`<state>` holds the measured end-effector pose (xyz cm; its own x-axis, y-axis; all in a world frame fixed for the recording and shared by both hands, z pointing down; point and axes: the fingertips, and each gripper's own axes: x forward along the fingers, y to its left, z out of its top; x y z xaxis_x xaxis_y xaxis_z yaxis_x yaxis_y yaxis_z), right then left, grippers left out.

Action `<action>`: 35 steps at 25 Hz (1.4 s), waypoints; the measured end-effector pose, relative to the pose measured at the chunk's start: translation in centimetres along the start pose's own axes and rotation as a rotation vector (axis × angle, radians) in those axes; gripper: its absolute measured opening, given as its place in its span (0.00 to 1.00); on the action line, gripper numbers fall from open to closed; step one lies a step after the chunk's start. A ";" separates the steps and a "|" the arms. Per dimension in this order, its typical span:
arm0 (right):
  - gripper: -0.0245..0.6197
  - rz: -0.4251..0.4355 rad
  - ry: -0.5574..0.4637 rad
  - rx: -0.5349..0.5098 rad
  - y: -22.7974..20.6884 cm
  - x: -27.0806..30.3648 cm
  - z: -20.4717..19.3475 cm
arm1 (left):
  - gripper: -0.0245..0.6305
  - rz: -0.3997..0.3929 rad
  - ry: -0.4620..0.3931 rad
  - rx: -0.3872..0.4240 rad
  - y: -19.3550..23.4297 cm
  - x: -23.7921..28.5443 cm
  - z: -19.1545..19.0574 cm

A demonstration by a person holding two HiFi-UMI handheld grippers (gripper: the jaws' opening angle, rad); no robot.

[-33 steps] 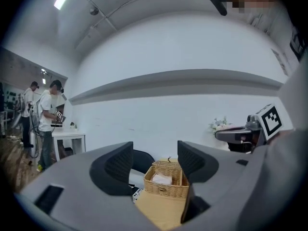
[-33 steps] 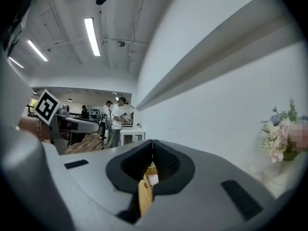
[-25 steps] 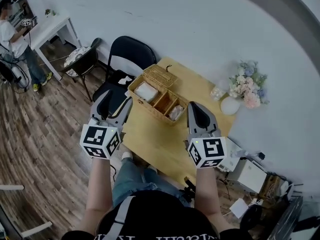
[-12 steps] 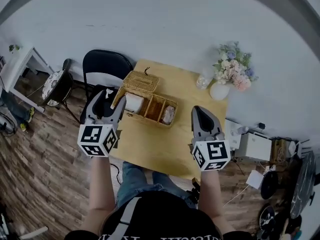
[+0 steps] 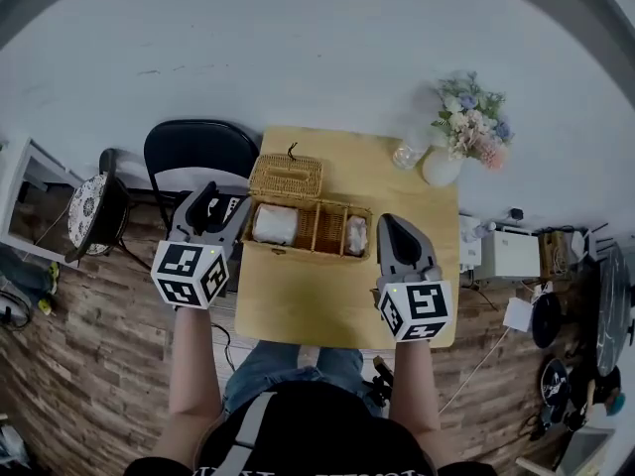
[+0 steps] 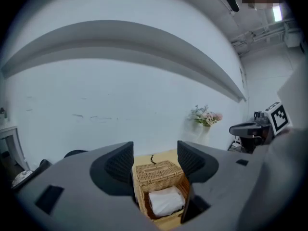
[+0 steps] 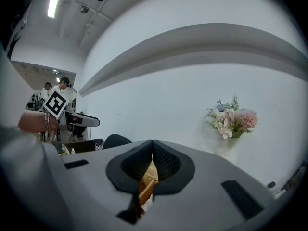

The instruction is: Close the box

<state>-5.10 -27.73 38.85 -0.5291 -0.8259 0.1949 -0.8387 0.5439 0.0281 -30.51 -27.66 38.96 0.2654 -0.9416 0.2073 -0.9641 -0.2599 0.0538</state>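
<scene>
On the wooden table point(image 5: 332, 305), the wicker box point(image 5: 327, 231) is sitting open, its lid point(image 5: 287, 177) swung back on the far side and a white bundle point(image 5: 275, 224) lying in the left compartment. Left gripper point(image 5: 210, 206) is hovering just beside the box's left end, jaws apart and gripping nothing. Right gripper point(image 5: 389, 228) is hovering near the right end, jaws pressed together, empty.

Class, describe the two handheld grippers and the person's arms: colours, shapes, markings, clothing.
Both the left gripper and right gripper are grey wedge-shaped bodies with black ribbed pads. Each carries a white cube with black square markers. Forearms are bare; the person wears a black top with a grey strap.
</scene>
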 end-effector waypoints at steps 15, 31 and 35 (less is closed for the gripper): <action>0.06 -0.129 0.104 -0.009 1.8 5.7 -2.0 | 0.46 -0.327 0.320 0.062 5.3 10.7 -7.1; 0.06 -0.164 0.206 -0.008 1.7 8.6 -5.4 | 0.45 -0.543 0.616 -0.451 7.8 19.9 -15.6; 0.06 -0.173 0.199 -0.024 1.7 8.6 -5.5 | 0.45 -0.593 0.678 -0.568 7.4 20.9 -17.4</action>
<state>-10.33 -33.09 45.96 -0.3405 -0.8626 0.3741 -0.9098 0.4027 0.1005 -32.16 -45.58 60.71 0.8046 -0.3357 0.4898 -0.5879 -0.3346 0.7365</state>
